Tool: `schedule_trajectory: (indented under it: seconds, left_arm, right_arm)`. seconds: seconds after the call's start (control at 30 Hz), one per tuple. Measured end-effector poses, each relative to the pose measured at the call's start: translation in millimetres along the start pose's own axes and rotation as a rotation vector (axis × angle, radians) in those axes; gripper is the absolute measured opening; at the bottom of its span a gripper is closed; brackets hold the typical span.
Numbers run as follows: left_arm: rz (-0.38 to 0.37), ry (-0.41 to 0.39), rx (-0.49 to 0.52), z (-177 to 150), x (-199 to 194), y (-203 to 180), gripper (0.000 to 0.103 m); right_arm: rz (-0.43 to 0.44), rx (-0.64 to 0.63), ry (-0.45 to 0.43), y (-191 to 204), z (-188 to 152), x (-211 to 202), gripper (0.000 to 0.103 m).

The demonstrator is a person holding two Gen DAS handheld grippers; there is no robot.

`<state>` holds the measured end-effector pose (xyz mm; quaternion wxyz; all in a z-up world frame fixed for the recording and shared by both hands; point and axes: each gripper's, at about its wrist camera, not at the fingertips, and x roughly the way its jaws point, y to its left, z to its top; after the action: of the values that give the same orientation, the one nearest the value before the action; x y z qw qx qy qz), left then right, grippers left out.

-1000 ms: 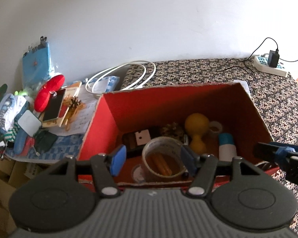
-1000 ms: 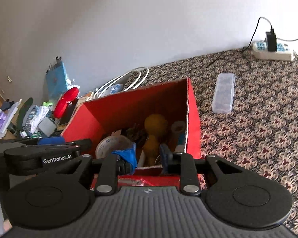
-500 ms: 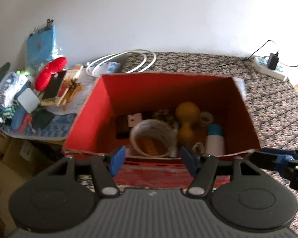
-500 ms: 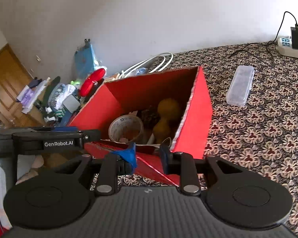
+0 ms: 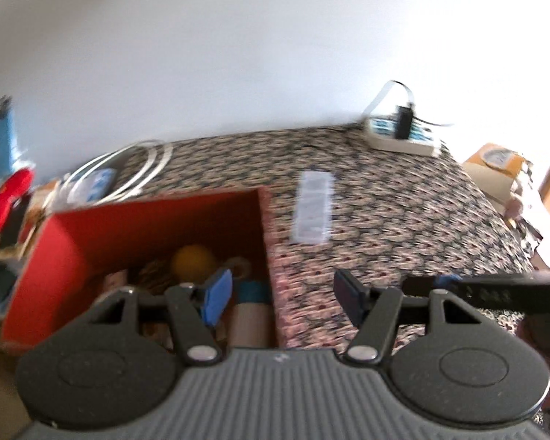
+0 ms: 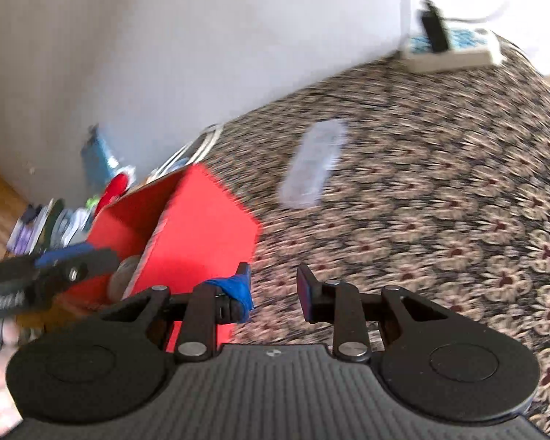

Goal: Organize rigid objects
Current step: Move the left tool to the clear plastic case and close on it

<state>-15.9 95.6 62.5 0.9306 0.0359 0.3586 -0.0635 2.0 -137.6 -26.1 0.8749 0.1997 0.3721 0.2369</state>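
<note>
We see one red box (image 5: 73,242) on the patterned bed (image 5: 403,212), one clear plastic case (image 5: 313,207) just beyond it, our left claw (image 5: 284,299) spread empty, our right claw (image 6: 273,288) apart, empty, one power strip (image 6: 454,49) far back.

1. The left wrist view looks forward and down from above the near right corner of the red box (image 5: 157,220), facing the far wall (image 5: 238,55).
2. The right wrist view sits further right, over the patterned cloth (image 6: 440,201), tilted, with the box at its left.
3. Both share the box, the clear case (image 5: 313,207) (image 6: 313,163), the power strip (image 5: 399,135) (image 6: 454,47) and the wall; both are blurred.
</note>
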Motion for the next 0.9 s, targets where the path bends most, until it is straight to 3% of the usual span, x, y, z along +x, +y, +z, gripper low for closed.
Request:
schedule_trajectory:
  seconds: [0.23,0.37,0.73,0.9]
  left_arm:
    - [0.009,-0.006,0.114,22,58,-63,0.069]
    - [0.073,-0.029,0.145,30,102,-88,0.07]
    - [0.107,-0.002,-0.033,56,203,-79,0.073]
    - [0.149,0.027,-0.081,64,235,-70,0.074]
  right_arm:
    - [0.037,0.156,-0.006,-53,24,14,0.012]
    - [0.056,0.241,-0.025,-78,39,23,0.013]
    - [0.153,0.372,-0.061,-126,49,33,0.013]
    - [0.145,0.344,-0.049,-131,50,41,0.014]
